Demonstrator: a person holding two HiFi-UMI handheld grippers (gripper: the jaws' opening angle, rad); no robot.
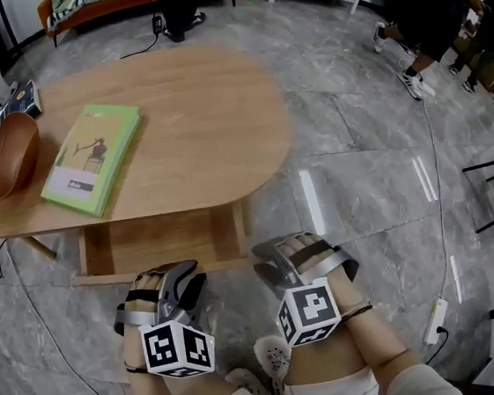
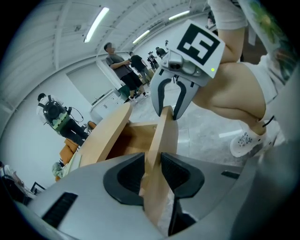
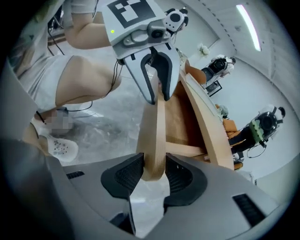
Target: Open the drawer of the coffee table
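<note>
Clamping drawer [image 2: 164, 136] | left hand-held gripper [image 2: 152, 176]; right hand-held gripper [image 3: 154, 173] | head view hides jaws

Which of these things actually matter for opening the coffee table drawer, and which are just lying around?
In the job: coffee table; its drawer front, clamped in the jaws of the left gripper and the right gripper.
Lying about: green book and brown bowl on the tabletop; power strip on the floor.
</note>
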